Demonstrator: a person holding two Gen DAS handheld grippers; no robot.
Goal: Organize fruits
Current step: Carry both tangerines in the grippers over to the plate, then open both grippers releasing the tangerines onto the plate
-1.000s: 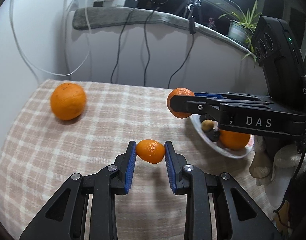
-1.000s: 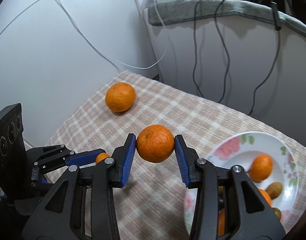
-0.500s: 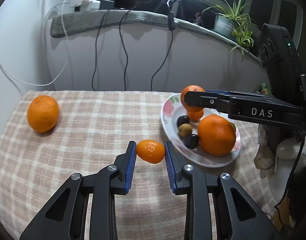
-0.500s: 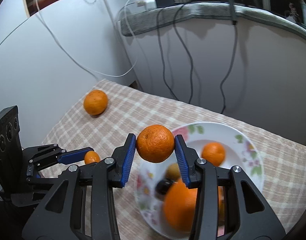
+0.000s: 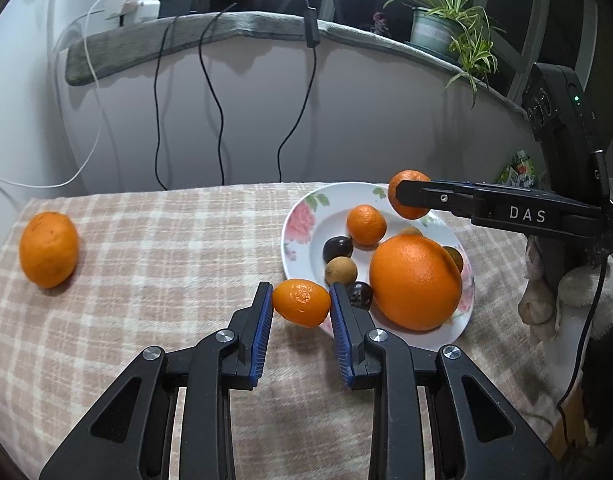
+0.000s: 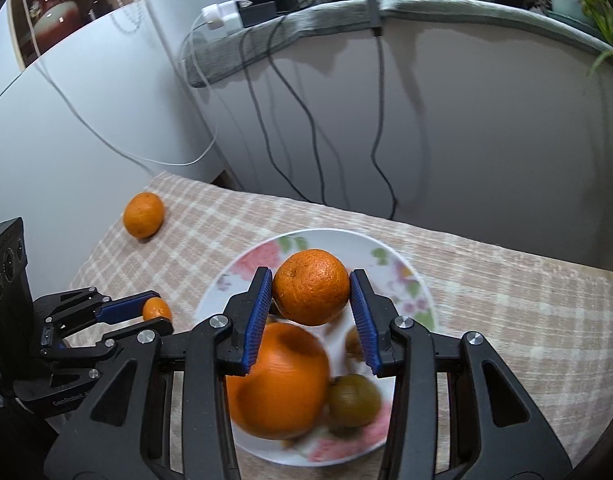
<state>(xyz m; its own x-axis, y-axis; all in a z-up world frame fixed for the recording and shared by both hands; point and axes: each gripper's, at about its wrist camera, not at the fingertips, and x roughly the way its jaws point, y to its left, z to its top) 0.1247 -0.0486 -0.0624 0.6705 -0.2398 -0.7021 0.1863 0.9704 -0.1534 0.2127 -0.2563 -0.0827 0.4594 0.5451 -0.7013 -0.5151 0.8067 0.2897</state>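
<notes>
My left tongs [image 5: 301,305] pinch a small kumquat [image 5: 301,302] between the blue pads, held in the air just at the near-left rim of the plate [image 5: 302,220]. My right tongs [image 6: 311,294] pinch a mandarin [image 6: 311,286], hanging over the plate's middle in the right wrist view; from the left wrist view it sits above the plate's far rim. The plate stands toward the right side of the table [image 5: 166,248], which is covered in a checked cloth. On the plate: a big orange [image 5: 416,282] at the near side, a small mandarin [image 5: 366,225] behind it, a tan round fruit [image 5: 340,271], and two dark fruits [image 5: 337,249], plus a brownish one partly hidden behind the big orange. Plate contents are blurred in the right view. One loose orange [image 5: 48,249] lies on the cloth near the table's left edge, well apart from the plate.
</notes>
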